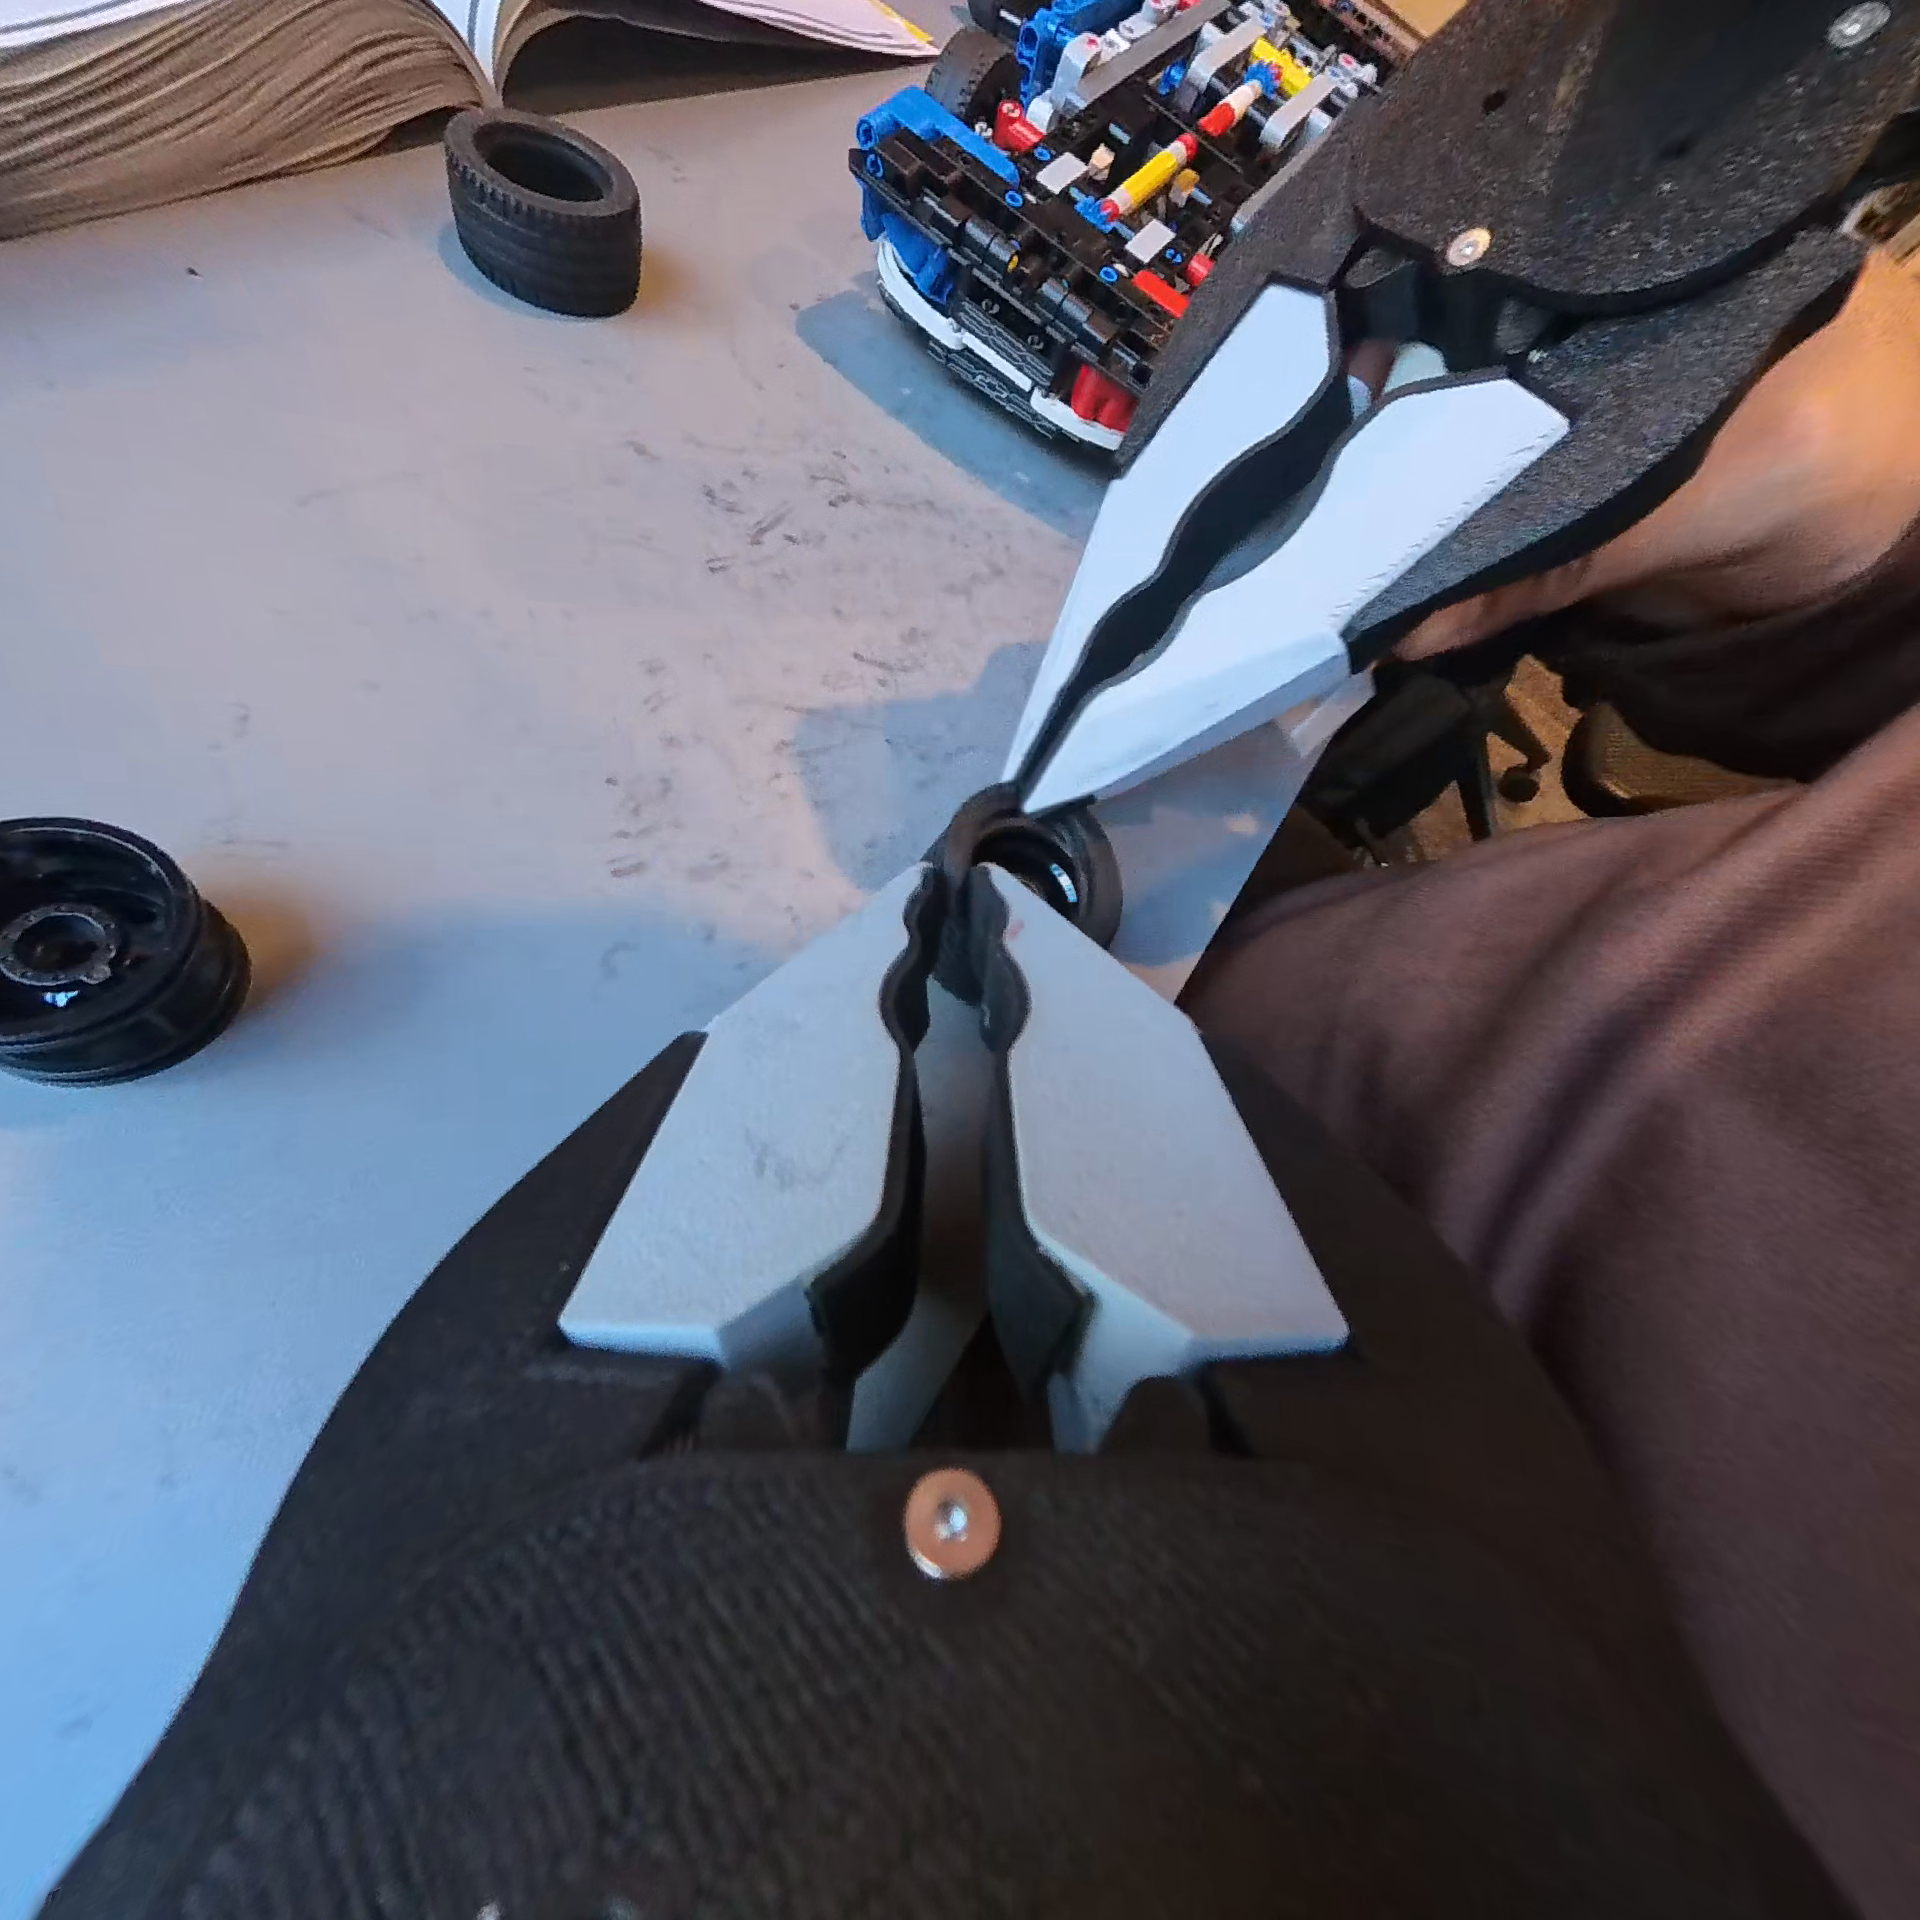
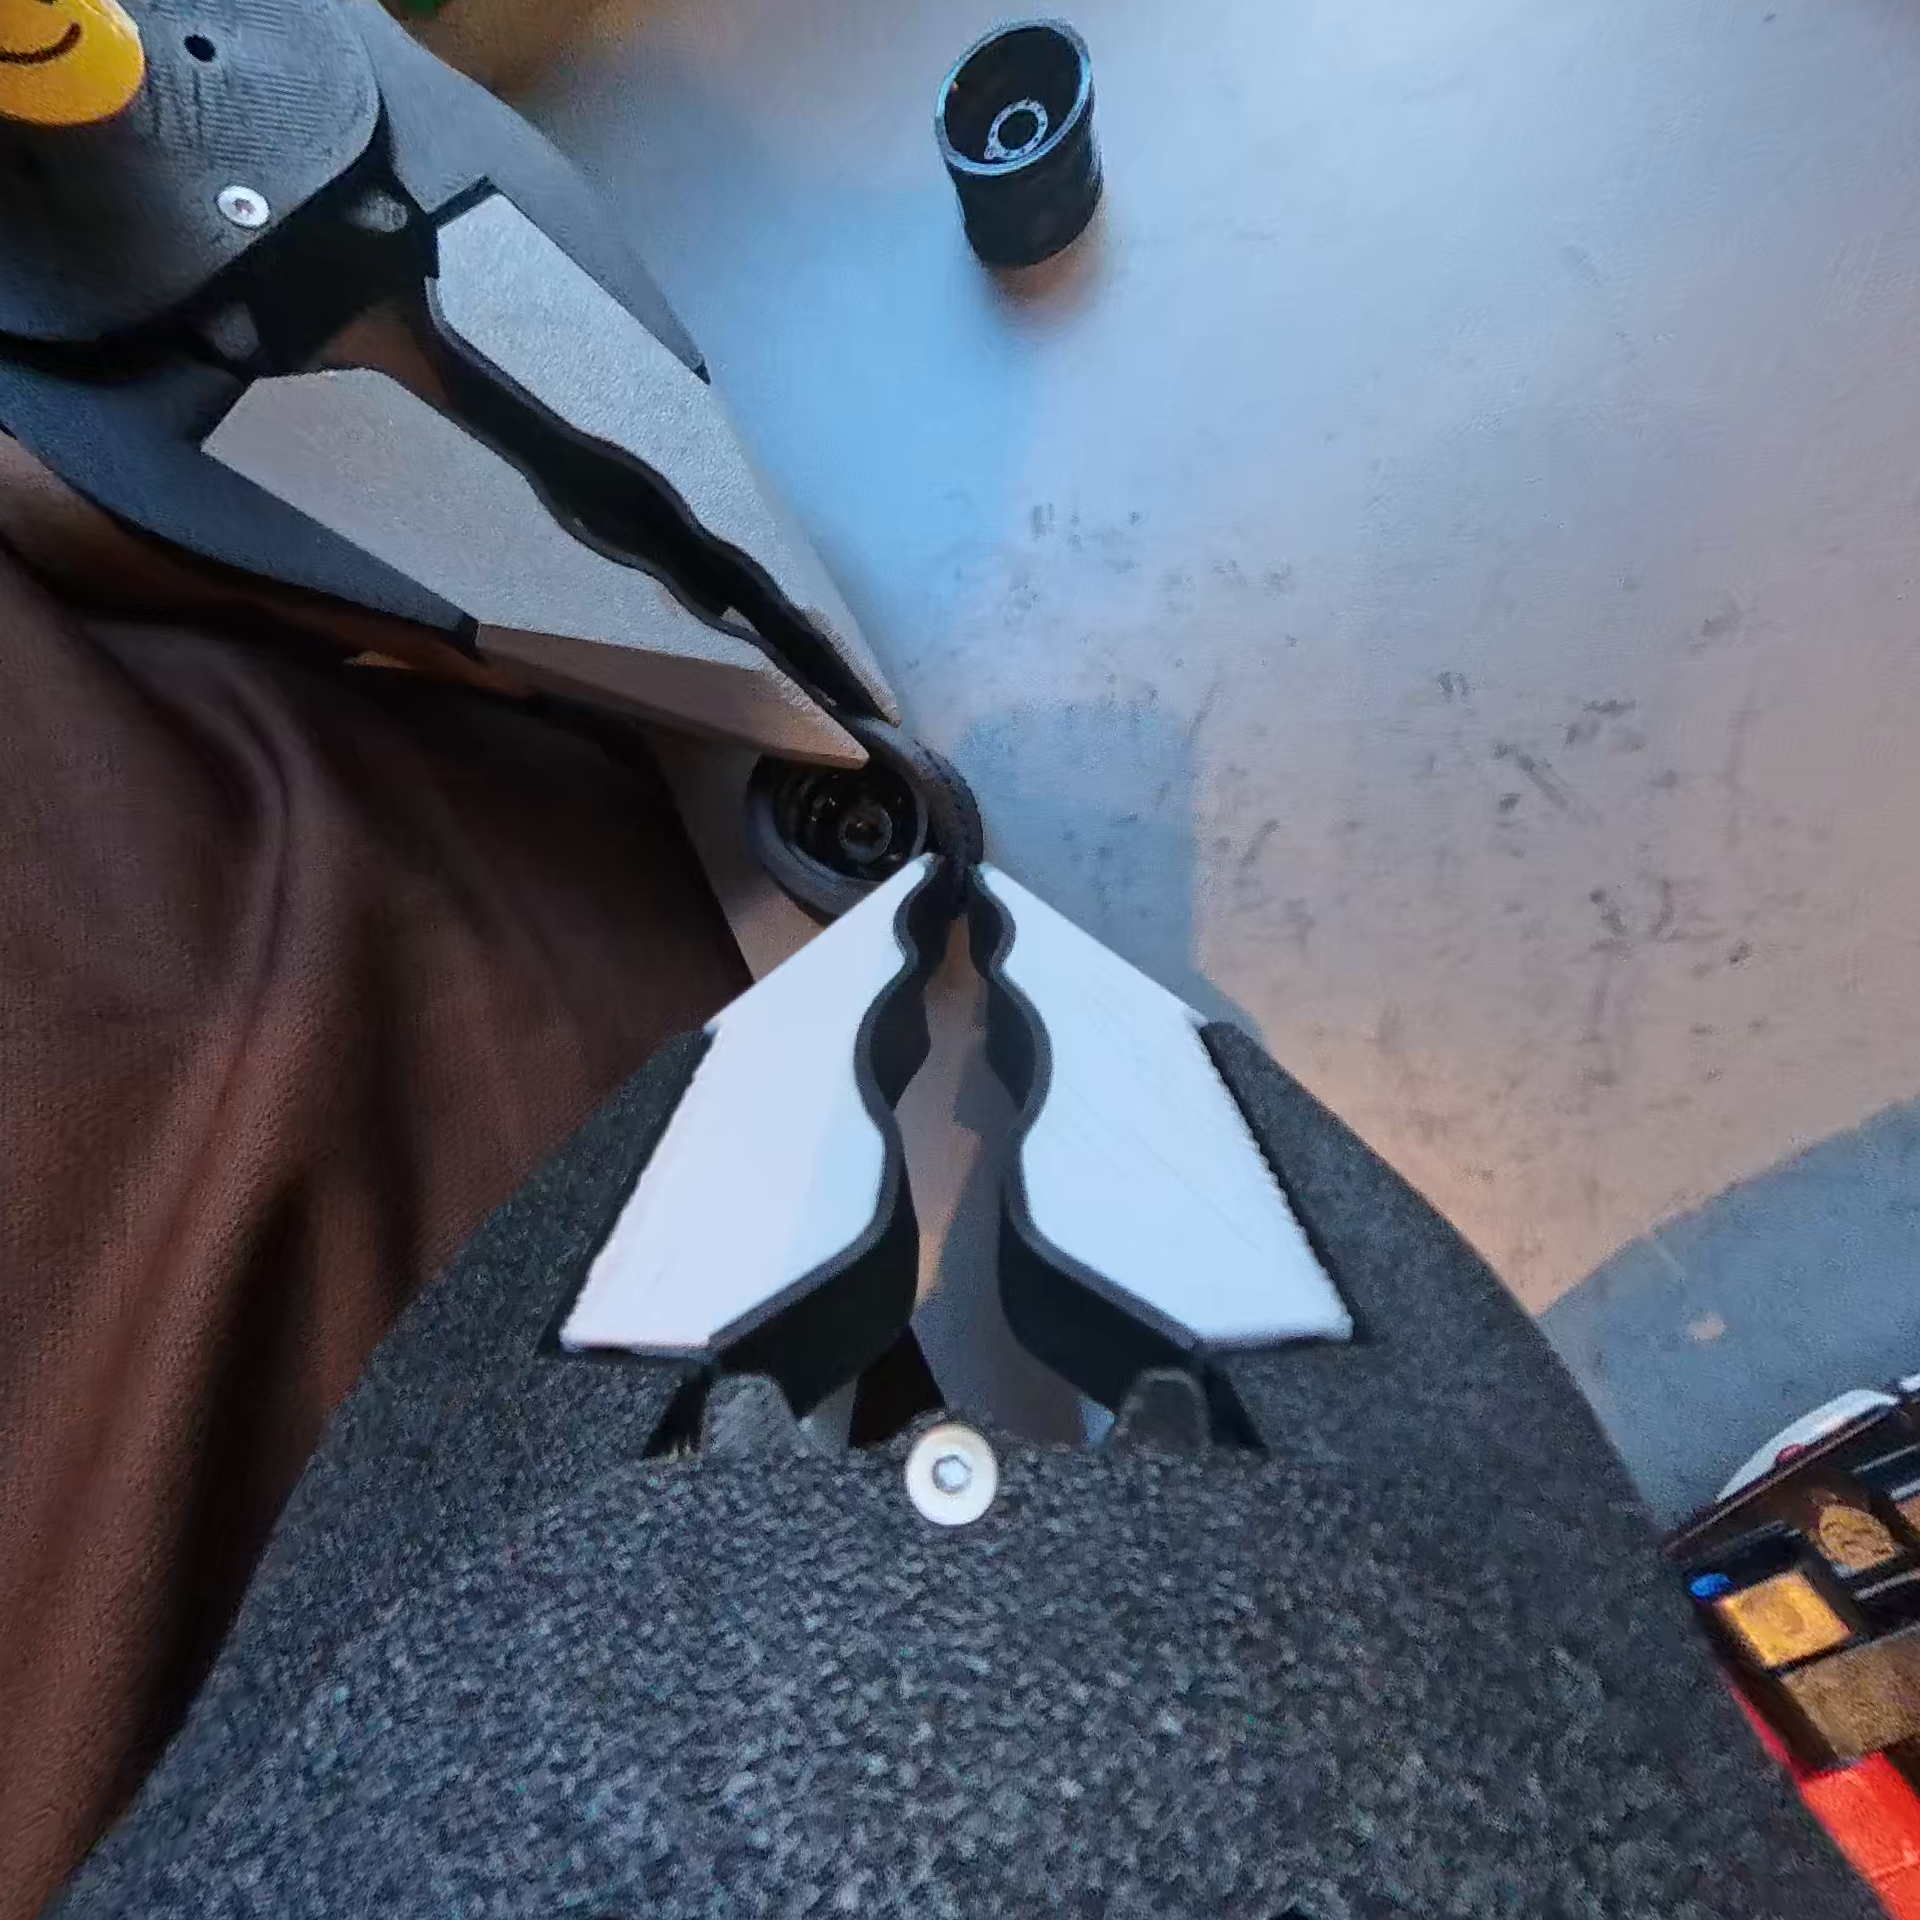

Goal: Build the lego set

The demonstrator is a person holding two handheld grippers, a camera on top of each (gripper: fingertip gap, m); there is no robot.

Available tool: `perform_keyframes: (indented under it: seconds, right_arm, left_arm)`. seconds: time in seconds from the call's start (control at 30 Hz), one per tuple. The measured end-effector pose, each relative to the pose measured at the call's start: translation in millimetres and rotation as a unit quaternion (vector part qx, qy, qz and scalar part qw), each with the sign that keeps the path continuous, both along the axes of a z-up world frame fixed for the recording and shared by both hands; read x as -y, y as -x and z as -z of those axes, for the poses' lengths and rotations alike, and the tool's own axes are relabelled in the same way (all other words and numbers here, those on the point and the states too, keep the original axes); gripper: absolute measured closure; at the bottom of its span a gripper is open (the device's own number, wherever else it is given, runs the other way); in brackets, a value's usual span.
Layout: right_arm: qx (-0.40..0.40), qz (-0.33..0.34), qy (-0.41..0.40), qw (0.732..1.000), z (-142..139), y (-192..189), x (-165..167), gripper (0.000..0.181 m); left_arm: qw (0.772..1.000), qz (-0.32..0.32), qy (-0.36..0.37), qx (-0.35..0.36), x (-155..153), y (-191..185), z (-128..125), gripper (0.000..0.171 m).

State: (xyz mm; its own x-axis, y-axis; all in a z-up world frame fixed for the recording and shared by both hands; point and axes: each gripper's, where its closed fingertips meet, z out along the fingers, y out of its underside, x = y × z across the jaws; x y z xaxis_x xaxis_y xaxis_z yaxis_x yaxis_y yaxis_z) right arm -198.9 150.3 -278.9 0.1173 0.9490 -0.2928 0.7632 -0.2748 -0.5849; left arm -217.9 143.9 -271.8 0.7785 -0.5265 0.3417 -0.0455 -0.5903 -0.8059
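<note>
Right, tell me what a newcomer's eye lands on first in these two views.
Both grippers, left gripper and right gripper, pinch one black tyre stretched over a wheel at the table's near edge. Behind sits the colourful half-built car, with a loose tyre beside it and a bare rim at far left.

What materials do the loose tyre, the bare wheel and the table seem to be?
Tyre: probably soft rubber, matt black, with a moulded tread. Wheel: looks like hard plastic, glossy black, with sharp highlights on its hub. Table: smooth grey top, perhaps laminate or painted; dark scuff marks show on it.
</note>
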Motion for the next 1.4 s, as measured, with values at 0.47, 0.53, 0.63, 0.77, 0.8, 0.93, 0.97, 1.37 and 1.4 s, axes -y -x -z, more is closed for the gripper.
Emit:
perform_keyframes:
  seconds: [0.47,0.53,0.63,0.77,0.8,0.93,0.97,1.37,1.4]
  right_arm:
    - [-0.022,-0.157,-0.346,0.925,-8.9,-7.6,4.4,0.181]
    - [-0.056,-0.179,-0.333,0.924,-21.2,-5.1,13.4,0.177]
    - [-0.079,-0.210,-0.271,0.936,-31.0,-6.7,26.1,0.175]
    - [-0.028,-0.258,-0.313,0.914,-9.7,-12.3,27.8,0.181]
    - [-0.024,-0.258,-0.308,0.915,-9.2,-12.9,27.9,0.181]
    - [0.012,-0.311,-0.312,0.898,3.2,-20.4,35.2,0.181]
    - [0.034,-0.323,-0.286,0.901,11.3,-24.1,40.5,0.181]
    - [0.003,-0.309,-0.317,0.897,-13.6,-11.3,33.8,0.167]
    - [0.014,-0.310,-0.322,0.894,-8.2,-12.4,32.4,0.167]
  left_arm:
    - [1.000,0.024,-0.007,-0.016,1.3,-11.6,0.4,0.169]
    - [0.999,0.028,-0.012,-0.027,0.9,-12.1,0.6,0.169]
    - [0.999,0.030,-0.016,-0.031,0.6,-12.3,0.4,0.169]
    - [0.999,0.026,-0.020,-0.030,0.5,-12.2,0.4,0.169]
    - [0.999,0.025,-0.022,-0.031,0.5,-12.2,0.4,0.169]
    - [0.999,0.021,-0.024,-0.031,-0.1,-11.9,0.2,0.169]
    - [0.999,0.024,-0.023,-0.031,0.3,-12.5,0.4,0.169]
    - [0.999,0.026,-0.025,-0.034,-1.2,-11.8,0.2,0.169]
    - [0.999,0.028,-0.025,-0.034,-0.7,-12.5,0.2,0.169]
